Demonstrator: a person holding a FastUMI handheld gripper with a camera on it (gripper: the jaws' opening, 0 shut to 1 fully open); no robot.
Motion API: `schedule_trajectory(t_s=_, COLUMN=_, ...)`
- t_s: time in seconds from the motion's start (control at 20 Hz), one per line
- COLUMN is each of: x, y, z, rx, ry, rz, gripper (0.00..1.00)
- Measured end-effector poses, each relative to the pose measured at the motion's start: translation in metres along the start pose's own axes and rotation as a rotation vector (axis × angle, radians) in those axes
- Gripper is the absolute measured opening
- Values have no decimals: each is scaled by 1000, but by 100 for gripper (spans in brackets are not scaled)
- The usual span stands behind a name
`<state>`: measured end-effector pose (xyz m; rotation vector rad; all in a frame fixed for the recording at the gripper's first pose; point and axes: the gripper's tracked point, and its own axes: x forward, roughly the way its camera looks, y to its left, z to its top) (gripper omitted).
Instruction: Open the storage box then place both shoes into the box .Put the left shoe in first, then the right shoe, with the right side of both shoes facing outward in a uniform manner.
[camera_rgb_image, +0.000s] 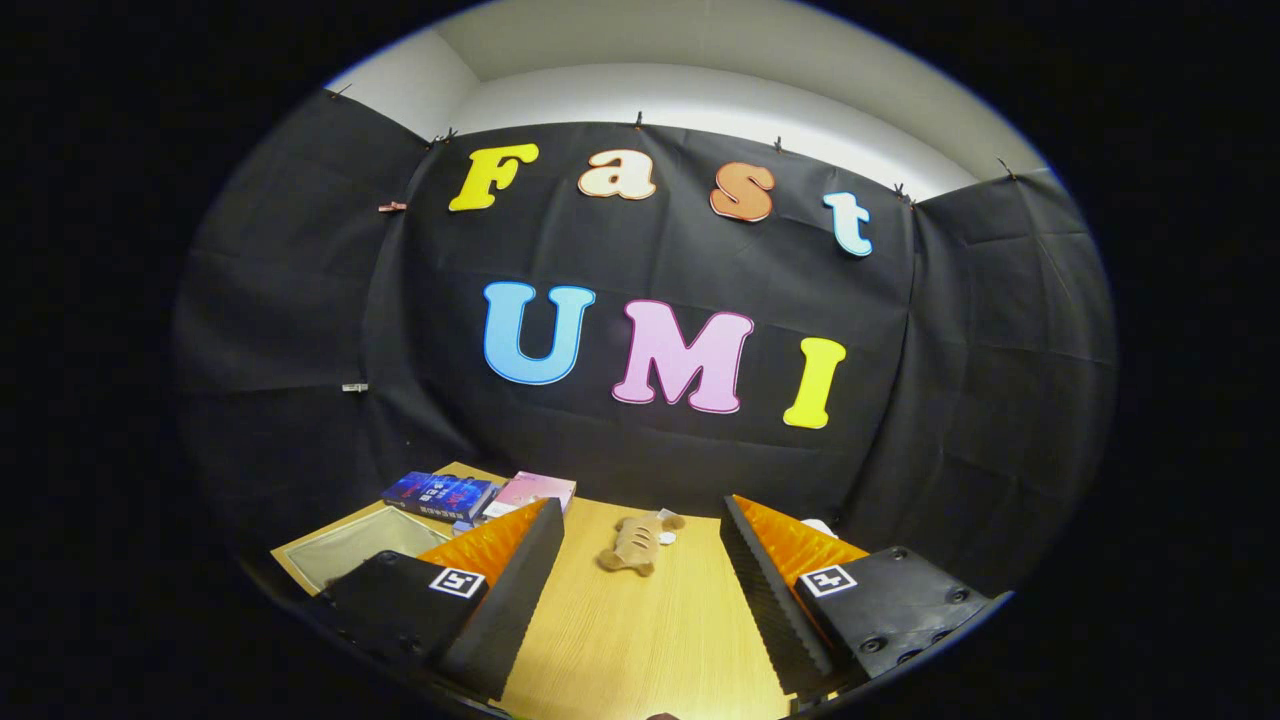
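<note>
Black cloth walls close in a pale wooden table (640, 640) seen from the gripper view. Far left on it lies a shallow clear tray or lid (350, 545), which may belong to the storage box; I cannot tell. Just beyond it sit a blue book (440, 495) and a pink book (535, 490), side by side. The gripper (640, 545) hovers with its fingers spread wide, holding nothing. Beyond and between the fingers lies a small tan plush toy (632, 545), its long axis running away toward the wall.
</note>
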<state>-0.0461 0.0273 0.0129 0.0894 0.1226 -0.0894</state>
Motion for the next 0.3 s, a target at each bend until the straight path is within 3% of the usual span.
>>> schedule_trajectory(t_s=0.3, x=3, y=-6, z=-7, rx=5, ry=18, rz=-11, gripper=98)
